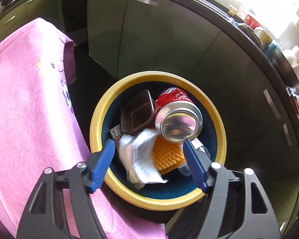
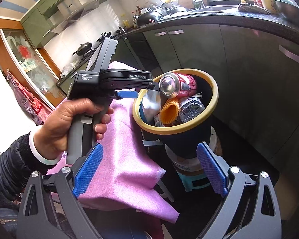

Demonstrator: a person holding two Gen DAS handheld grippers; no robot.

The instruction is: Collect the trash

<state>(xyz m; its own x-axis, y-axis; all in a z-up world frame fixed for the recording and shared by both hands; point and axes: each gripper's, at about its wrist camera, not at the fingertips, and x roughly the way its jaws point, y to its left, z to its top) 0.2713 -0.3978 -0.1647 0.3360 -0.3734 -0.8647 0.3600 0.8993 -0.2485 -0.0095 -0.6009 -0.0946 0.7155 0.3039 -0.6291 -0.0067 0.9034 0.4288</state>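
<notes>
blue ribbed pads (image 1: 101, 165) of left gripper (image 1: 149, 159) closest to lens, jaws spread wide, nothing pressed between them. held right over yellow-rimmed bin (image 1: 215, 119), pointing steeply down into it. pink cloth (image 1: 29, 109) draped over table on one side, dark cabinet doors (image 1: 149, 39) behind. inside bin, packed nearly to rim: red soda can (image 1: 177, 117) on its side, shiny base toward lens, uppermost on heap; dark plastic tray (image 1: 137, 111) beside it; white wrapper (image 1: 137, 155), blurred, directly between and below pads, not gripped, likely just dropped; orange ridged piece (image 1: 167, 157) under can; crushed clear bottle (image 1: 197, 151) near far pad. from other side, right gripper (image 2: 149, 169) also wide and empty, well back from bin, above cloth edge; a hand (image 2: 73, 123) in black sleeve holding left tool's grip, nose just at bin rim. step in hand, by judgement: releasing trash into bin. best done by keeping jaws fully apart until wrapper clears pads, staying centred over opening so nothing slides off heap onto floor, then lifting straight up without catching rim. can perched high, close to pad tip; worth avoiding a nudge that could roll it out. bin seems close to full, so further pieces may need pressing down.
</notes>
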